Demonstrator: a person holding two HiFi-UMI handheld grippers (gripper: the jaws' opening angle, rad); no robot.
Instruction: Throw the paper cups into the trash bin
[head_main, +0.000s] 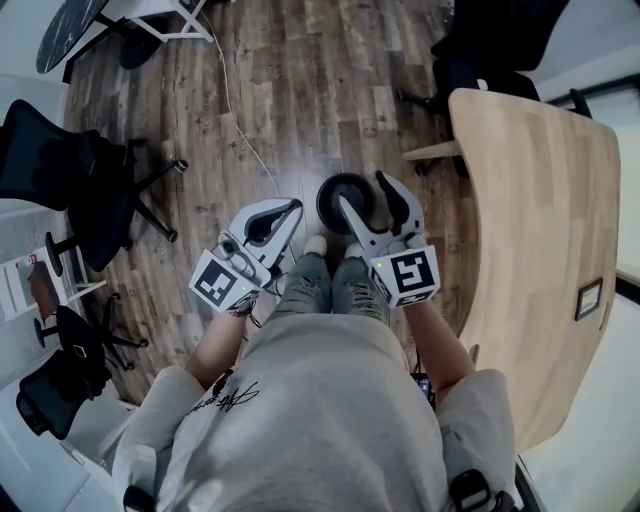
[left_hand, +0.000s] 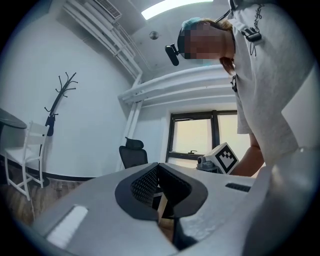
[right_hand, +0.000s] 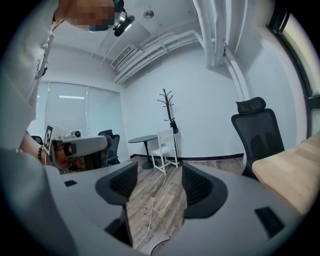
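Trash bin (head_main: 328, 204) half hidden behind right gripper (head_main: 363, 191) — fingers apart

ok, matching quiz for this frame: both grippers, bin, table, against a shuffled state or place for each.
Things:
1. left gripper
2. right gripper
3. bin
4. table

States and places:
A. light wood, along the right side of the head view
B. jaws apart, nothing between them
C. dark and round, by the right gripper's tips in the head view
D. jaws together

Pairs: 1-D, 2-B, 3-C, 4-A
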